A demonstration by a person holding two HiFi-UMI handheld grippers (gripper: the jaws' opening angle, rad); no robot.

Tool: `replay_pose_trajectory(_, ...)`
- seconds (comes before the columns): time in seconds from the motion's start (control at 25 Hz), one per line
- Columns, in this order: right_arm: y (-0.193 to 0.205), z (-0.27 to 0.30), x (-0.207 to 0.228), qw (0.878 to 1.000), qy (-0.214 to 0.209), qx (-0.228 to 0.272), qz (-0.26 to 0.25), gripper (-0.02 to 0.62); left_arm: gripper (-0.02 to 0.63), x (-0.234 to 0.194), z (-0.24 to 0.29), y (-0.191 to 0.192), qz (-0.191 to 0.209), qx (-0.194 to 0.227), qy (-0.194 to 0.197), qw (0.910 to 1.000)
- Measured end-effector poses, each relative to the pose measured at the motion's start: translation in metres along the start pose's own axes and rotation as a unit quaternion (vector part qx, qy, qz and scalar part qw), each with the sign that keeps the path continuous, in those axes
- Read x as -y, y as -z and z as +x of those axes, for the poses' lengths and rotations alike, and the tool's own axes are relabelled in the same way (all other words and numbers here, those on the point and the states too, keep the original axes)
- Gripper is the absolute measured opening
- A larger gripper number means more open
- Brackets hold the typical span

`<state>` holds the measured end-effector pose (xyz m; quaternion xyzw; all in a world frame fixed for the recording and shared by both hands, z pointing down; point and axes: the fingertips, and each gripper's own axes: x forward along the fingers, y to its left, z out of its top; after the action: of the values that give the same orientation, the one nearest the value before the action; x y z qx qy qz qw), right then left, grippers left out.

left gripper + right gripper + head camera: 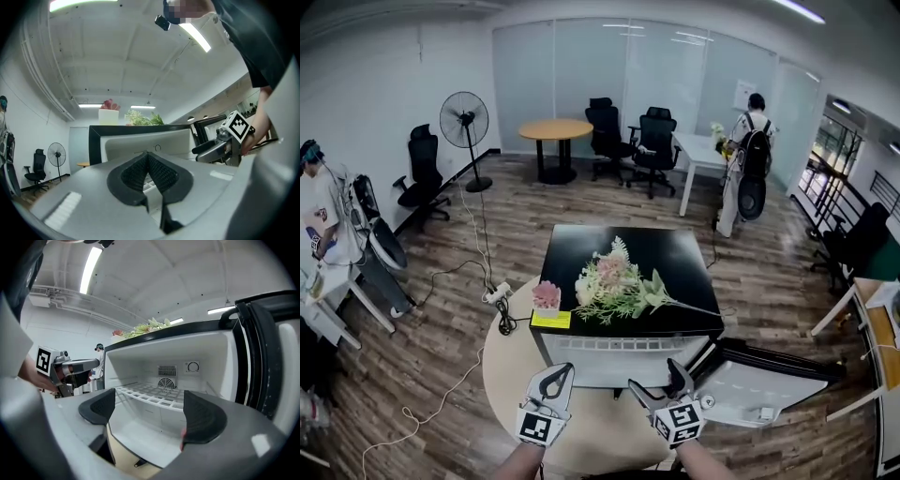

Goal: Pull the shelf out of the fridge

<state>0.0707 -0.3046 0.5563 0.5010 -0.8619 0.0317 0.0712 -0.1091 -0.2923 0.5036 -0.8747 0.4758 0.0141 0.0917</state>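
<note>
The white wire shelf (149,393) is sitting level inside the open black fridge (619,251), at the middle of the right gripper view. The right gripper (147,411) is hovering before the opening with its jaws spread and nothing between them, while the left gripper (148,164) is hanging at the lower centre-left of the head view with its jaws pressed together. Flowers (614,286) are lying on the fridge's top, and its door (769,382) is standing open at the lower right.
</note>
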Motion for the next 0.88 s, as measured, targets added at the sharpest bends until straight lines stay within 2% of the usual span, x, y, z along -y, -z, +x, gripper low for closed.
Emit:
replay_pose_trajectory(0.2, 0.003, 0.013, 0.01, 0.998, 0.002, 0.017, 0.06, 0.437, 0.0, -0.003, 0.004, 0.001, -0.001, -0.004, -0.004, 1.0)
replay_pose_trajectory(0.36, 0.014, 0.026, 0.014, 0.986, -0.012, 0.008, 0.167, 0.428, 0.0, -0.009, 0.005, -0.001, 0.004, -0.006, -0.01, 0.9999)
replay_pose_trajectory(0.48, 0.021, 0.036, 0.019, 0.963, -0.022, 0.005, 0.267, 0.422, 0.0, -0.011, 0.008, -0.003, 0.008, -0.008, -0.01, 0.9999)
replay_pose_trajectory(0.64, 0.037, 0.046, 0.026, 0.917, -0.03, 0.003, 0.398, 0.422, 0.0, -0.01, 0.008, -0.001, 0.005, -0.01, -0.008, 0.9999)
replay_pose_trajectory(0.76, 0.041, 0.052, 0.033, 0.888, -0.031, 0.011, 0.458, 0.411, 0.0, -0.011, 0.006, 0.003, 0.005, -0.018, -0.008, 0.9998)
replay_pose_trajectory(0.88, 0.041, 0.058, 0.035, 0.869, -0.033, 0.018, 0.493, 0.39, 0.0, -0.012, 0.004, 0.004, 0.009, -0.021, -0.007, 0.9997)
